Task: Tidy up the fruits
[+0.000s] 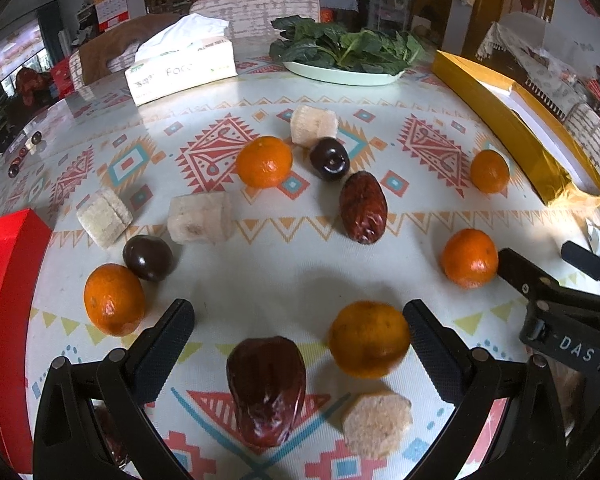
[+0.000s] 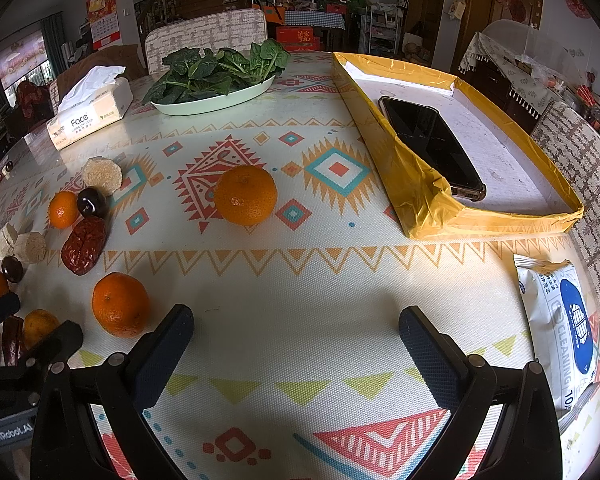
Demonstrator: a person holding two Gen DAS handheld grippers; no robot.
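Left gripper [image 1: 299,338] hovering, fingers wide, over red date [image 1: 265,390] and mandarin [image 1: 369,338]. Right gripper [image 2: 296,344] gaping wide, holding nothing. Best centring on one fruit alone before closing.

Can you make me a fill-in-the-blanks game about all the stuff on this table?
1. The flat black phone lies inside the shallow ____ cardboard tray.
2. The pale oval plate is piled with dark green ____.
3. White tissues stick out of the rectangular ____ box.
4. The left gripper has its two black fingers spread wide, so it is ____.

Missing words: yellow; leaves; tissue; open
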